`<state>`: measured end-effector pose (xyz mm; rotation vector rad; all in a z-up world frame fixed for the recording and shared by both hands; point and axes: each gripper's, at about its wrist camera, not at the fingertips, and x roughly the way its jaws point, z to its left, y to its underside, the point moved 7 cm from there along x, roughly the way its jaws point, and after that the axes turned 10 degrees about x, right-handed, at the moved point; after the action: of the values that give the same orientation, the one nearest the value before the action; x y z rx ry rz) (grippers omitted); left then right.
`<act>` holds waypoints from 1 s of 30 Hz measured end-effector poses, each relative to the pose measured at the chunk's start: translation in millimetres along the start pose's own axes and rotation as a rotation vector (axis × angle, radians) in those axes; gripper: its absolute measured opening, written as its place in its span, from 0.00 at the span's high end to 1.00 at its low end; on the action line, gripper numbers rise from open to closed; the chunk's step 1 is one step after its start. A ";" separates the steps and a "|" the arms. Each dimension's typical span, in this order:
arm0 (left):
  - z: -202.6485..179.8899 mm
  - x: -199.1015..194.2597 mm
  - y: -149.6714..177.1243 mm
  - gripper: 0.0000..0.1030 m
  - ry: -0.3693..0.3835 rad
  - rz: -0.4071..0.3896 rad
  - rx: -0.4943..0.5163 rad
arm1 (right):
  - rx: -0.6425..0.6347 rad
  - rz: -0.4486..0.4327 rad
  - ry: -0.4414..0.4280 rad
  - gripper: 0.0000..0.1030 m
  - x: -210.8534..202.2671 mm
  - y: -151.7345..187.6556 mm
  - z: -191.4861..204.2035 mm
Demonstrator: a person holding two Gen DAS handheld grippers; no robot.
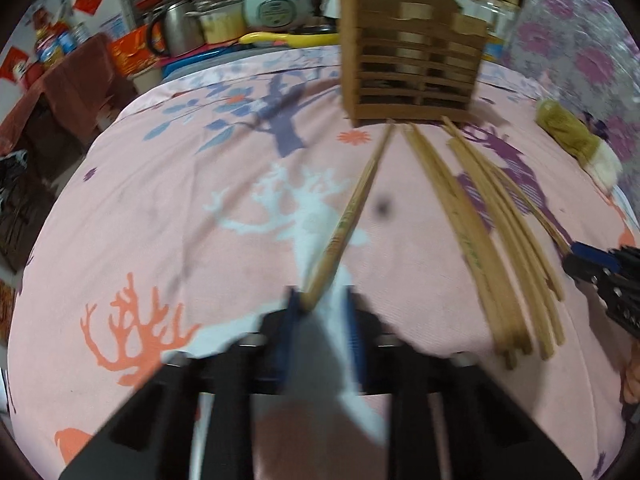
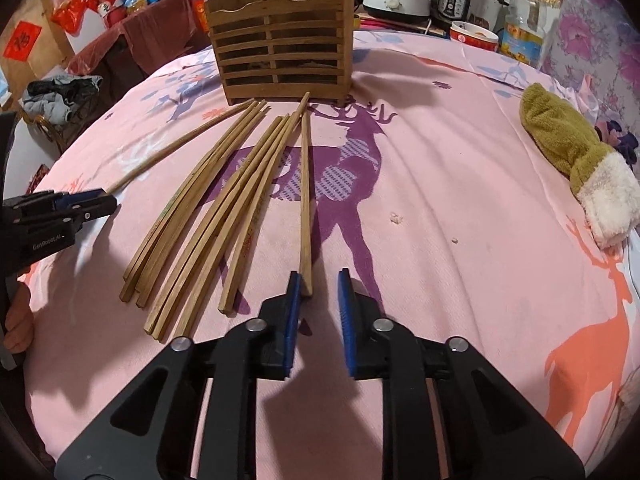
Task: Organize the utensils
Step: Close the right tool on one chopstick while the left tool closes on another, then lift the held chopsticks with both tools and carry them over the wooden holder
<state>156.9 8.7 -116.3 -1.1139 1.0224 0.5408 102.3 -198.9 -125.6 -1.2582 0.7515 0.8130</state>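
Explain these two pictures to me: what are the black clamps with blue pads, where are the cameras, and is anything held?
There is no robot here. A person holds a two-finger gripper in each hand, and a fisheye camera on each looks along its fingers. One picture is from the left gripper, the other from the right gripper. On the pink cloth stands a slatted wooden holder, with loose chopsticks fanned before it and a mitt to the side. The left gripper is shut on the end of the leftmost chopstick. The rightmost chopstick lies between the right gripper's jaws, against one pad only, so it is not gripped.
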 end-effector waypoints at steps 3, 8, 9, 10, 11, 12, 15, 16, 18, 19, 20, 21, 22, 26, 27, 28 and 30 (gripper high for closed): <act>-8.7 -3.2 2.6 0.91 -0.012 -0.009 0.018 | 0.008 -0.001 -0.012 0.85 -2.7 3.0 -3.4; -6.4 -2.1 3.9 0.90 0.006 -0.010 -0.005 | 0.003 -0.004 -0.004 0.86 -2.5 3.4 -2.6; -6.3 -2.7 4.6 0.91 0.010 -0.010 -0.007 | 0.002 -0.005 -0.005 0.93 -2.5 3.5 -1.8; -6.5 -3.5 4.8 0.91 0.011 -0.012 -0.007 | 0.003 -0.004 -0.016 0.94 -2.9 3.5 -0.6; -7.1 -5.3 4.3 0.92 0.011 -0.019 -0.004 | 0.003 -0.013 -0.012 0.94 -4.6 3.0 -0.7; -8.3 -8.6 3.7 0.92 0.009 -0.032 0.001 | 0.002 -0.026 -0.003 0.94 -6.9 2.4 -1.1; -11.7 -27.5 -1.5 0.94 0.001 -0.103 0.015 | 0.018 -0.112 -0.004 0.94 -26.4 -6.9 -3.4; -12.1 -34.4 -3.1 0.94 0.003 -0.128 0.013 | 0.030 -0.139 -0.019 0.94 -33.7 -9.5 -4.2; -12.2 -46.7 -5.8 0.94 0.008 -0.169 0.004 | 0.044 -0.181 -0.035 0.94 -45.1 -13.7 -4.8; -11.5 -51.5 -7.6 0.94 0.009 -0.182 -0.002 | 0.050 -0.204 -0.048 0.94 -51.9 -16.0 -4.7; -10.8 -54.8 -9.1 0.94 0.006 -0.189 -0.007 | 0.052 -0.216 -0.057 0.94 -55.7 -17.6 -4.1; -9.9 -58.4 -11.9 0.94 0.005 -0.197 -0.015 | 0.055 -0.235 -0.067 0.94 -61.2 -19.4 -3.3; -9.0 -62.1 -15.1 0.94 0.010 -0.203 -0.023 | 0.057 -0.251 -0.073 0.94 -66.0 -21.0 -2.5; -7.3 -87.3 -27.4 0.94 0.013 -0.246 -0.033 | 0.052 -0.308 -0.097 0.94 -85.9 -31.3 1.7; -8.2 -93.9 -31.4 0.94 0.007 -0.255 -0.028 | 0.051 -0.317 -0.100 0.94 -90.0 -32.7 2.9; -10.0 -101.2 -36.3 0.94 0.004 -0.265 -0.021 | 0.049 -0.326 -0.104 0.94 -94.6 -35.2 4.7; -14.3 -112.4 -45.8 0.94 0.005 -0.279 -0.008 | 0.040 -0.337 -0.107 0.94 -100.2 -40.1 8.8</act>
<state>135.5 -8.4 2.8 -1.2418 0.8510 0.3182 85.0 -206.0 -19.0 -1.2522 0.4505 0.5816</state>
